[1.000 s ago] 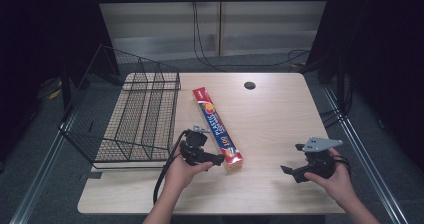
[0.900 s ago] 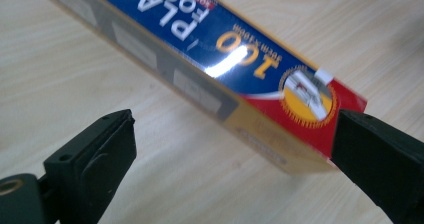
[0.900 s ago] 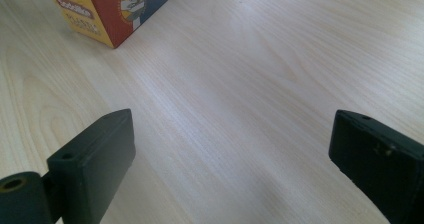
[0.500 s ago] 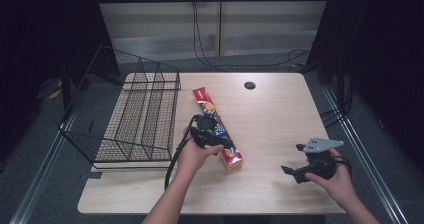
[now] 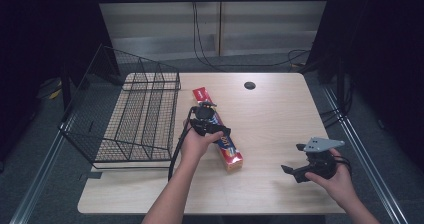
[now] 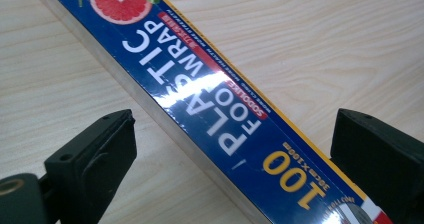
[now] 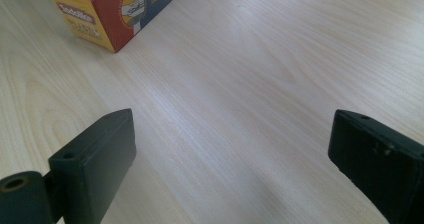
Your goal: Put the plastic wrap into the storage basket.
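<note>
The left gripper (image 5: 212, 124) hangs spread astride the plastic food wrap box (image 6: 215, 109), jaws clear of it. The right gripper (image 5: 295, 159) rests spread over the bare wooden table (image 5: 280, 109).

"PLASTIC FOOD WRAP" was printed in big white letters on the blue top face of the plastic wrap box (image 6: 210, 109), as seen in the left gripper view. A thin red strip with small white lettering ran alongside it, too tiny to be made out properly. A big yellow "100" was spotted further along the same face, with a small size line next to it that couldn't be read for sure. In the right gripper view, the near end of the box (image 7: 102, 16) carried a red and yellow label, blurred beyond reading, plus part of that "100".
</note>
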Tool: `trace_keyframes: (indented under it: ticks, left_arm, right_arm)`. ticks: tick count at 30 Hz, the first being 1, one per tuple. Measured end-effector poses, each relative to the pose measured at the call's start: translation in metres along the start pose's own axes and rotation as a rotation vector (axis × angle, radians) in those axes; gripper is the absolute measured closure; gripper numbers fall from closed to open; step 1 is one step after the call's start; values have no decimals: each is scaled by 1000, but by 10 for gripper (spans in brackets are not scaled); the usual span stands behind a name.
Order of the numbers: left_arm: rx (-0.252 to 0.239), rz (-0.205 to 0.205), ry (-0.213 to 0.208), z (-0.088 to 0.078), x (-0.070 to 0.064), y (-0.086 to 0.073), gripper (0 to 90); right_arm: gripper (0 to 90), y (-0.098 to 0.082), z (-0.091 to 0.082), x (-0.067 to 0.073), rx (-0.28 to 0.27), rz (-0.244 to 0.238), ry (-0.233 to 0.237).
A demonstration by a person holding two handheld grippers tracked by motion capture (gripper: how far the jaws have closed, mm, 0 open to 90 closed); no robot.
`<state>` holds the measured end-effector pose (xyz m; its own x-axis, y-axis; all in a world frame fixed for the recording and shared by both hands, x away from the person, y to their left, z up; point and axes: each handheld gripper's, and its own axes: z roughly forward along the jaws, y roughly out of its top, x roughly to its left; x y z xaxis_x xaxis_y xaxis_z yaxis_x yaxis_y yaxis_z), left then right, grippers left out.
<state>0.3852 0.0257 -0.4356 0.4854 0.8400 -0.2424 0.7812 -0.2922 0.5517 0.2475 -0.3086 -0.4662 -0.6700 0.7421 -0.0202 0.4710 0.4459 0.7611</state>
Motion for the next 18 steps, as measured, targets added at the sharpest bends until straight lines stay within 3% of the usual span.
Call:
trace_keyframes:
  ticks: [14,15,17,18]
  left_arm:
    - [0,-91,51,15,8,13,45]
    - [12,-78,50,16,9,14,45]
    - [5,-98,58,19,8,16,45]
    - [22,-89,60,19,9,17,46]
  right_arm:
    - [52,0,0,0,2,-1,-2]
    - [52,0,-1,-1,1,0,-5]
    - [53,0,0,-1,2,1,-3]
    - [53,0,0,-1,3,4,-4]
